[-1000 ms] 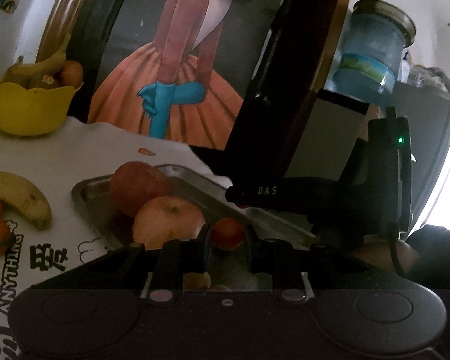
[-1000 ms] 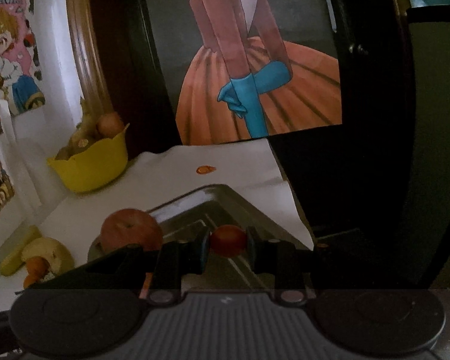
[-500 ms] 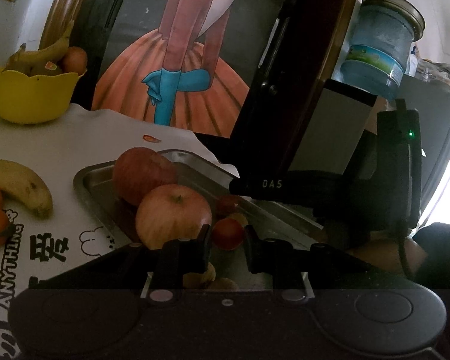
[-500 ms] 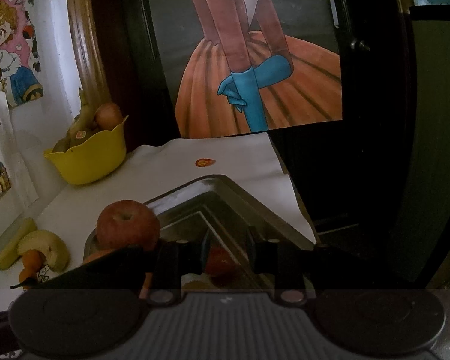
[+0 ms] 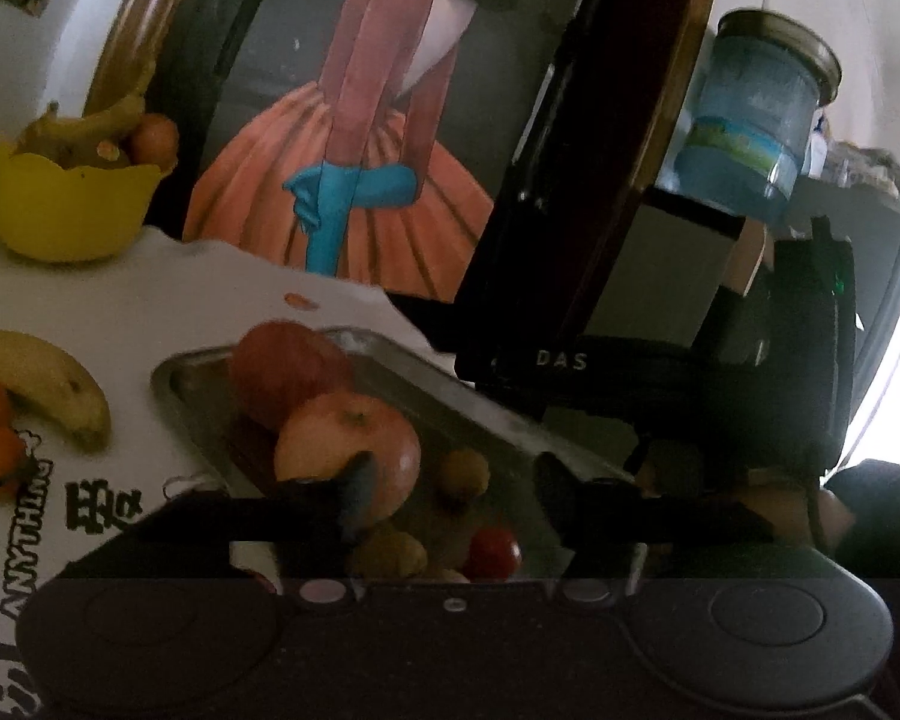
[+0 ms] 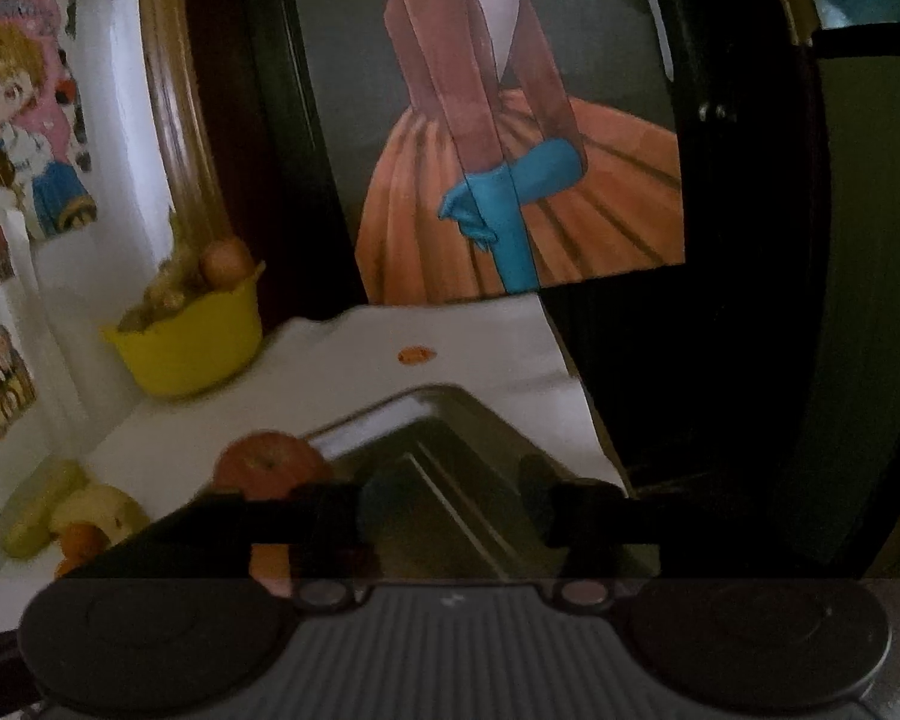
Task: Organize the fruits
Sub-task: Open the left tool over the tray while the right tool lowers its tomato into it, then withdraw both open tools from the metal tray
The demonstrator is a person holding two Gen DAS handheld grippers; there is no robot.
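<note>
Two claws just opened over metal tray (image 5: 174, 375), left claw (image 5: 450, 483) above small red fruit (image 5: 495, 552), right claw (image 6: 450, 495) empty.

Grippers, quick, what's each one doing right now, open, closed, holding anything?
Left gripper: open, jaws just opened, nothing held, small red fruit lies in the tray.
Right gripper: open, jaws just opened, empty.

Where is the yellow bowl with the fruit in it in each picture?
Left wrist view: the yellow bowl sits at the far left, upper half, on the white cloth.
Right wrist view: the yellow bowl is left of centre, about halfway down, by the wall.
Shared landmark: the metal tray lies nearer the camera, to the bowl's right, in both.
</note>
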